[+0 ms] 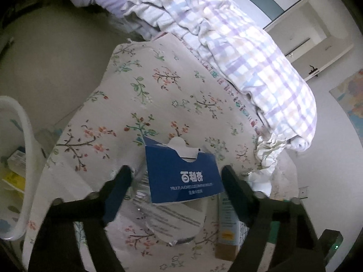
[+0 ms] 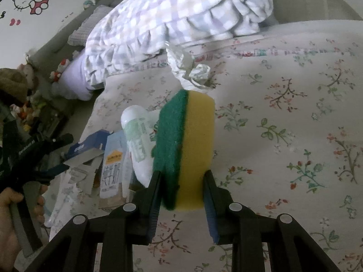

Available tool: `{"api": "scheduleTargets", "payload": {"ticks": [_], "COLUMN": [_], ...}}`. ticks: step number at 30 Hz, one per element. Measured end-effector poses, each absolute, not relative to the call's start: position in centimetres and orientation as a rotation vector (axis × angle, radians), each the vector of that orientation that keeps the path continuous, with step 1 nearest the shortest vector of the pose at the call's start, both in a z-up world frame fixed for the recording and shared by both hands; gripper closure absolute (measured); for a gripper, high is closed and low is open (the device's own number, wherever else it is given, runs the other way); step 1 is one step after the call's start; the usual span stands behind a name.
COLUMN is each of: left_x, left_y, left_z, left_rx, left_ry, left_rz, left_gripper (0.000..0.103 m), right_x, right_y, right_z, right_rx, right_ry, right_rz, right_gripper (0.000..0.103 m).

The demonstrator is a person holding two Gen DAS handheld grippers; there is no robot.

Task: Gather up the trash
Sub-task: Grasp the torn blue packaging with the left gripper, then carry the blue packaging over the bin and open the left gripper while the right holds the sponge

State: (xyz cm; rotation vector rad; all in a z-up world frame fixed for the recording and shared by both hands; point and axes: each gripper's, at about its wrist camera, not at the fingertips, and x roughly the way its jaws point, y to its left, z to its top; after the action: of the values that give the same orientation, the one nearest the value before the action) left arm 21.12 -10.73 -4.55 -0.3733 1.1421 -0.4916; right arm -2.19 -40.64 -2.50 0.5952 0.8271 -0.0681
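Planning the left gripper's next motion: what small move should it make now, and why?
Probably ease the left gripper forward a little and close. Its jaws stand open on either side of the blue box, which lies on the floral bedsheet and is not yet gripped. The right gripper already holds the sponge.

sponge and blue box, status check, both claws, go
Right claw shut on sponge, held above the bedsheet. Left claw open, straddling blue box. Nothing blocking; wrappers under the box.

My left gripper is spread wide. My right gripper is clamped on a sponge.
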Motion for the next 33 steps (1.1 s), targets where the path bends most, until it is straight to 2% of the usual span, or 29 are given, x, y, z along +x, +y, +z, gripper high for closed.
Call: {"api": "scheduleTargets", "payload": {"ticks": [2,4,10,16,33], "left_x": [21.1,21.1,20.6,19.7,17.6], "left_y": [-10.9,-10.8,-10.9,-10.1,-3.6], "left_z": [-4.5,-4.7,-4.0,-2.3,1.5], "left_rx": [-0.365,-0.371,-0.354,-0.373,-0.413], "left_ry": [1.145,1.153,1.135,1.076,0.937], "left_rz": [-0.496,-0.496,-0.514,-0.547,-0.541], "left_gripper": [0.043,0.065,0.082,0.087,0.089], "right_x": [-2.2,-2.1,-2.1,-2.1,-1.4], "right_y": [-40.8,-40.8,-41.0,-40.5,-36.2], "right_z": [-2.6,-2.7,-2.7,-2.0,0.4], "right_rx": [0.595,0.596,0.602,0.599,0.539], "right_ry": [0.829,0.831,0.825,0.809,0.774], "right_rz": [-0.069,-0.073,-0.081,-0.074,0.012], "right_gripper": [0.072,0.072,0.072,0.072,0.072]}}
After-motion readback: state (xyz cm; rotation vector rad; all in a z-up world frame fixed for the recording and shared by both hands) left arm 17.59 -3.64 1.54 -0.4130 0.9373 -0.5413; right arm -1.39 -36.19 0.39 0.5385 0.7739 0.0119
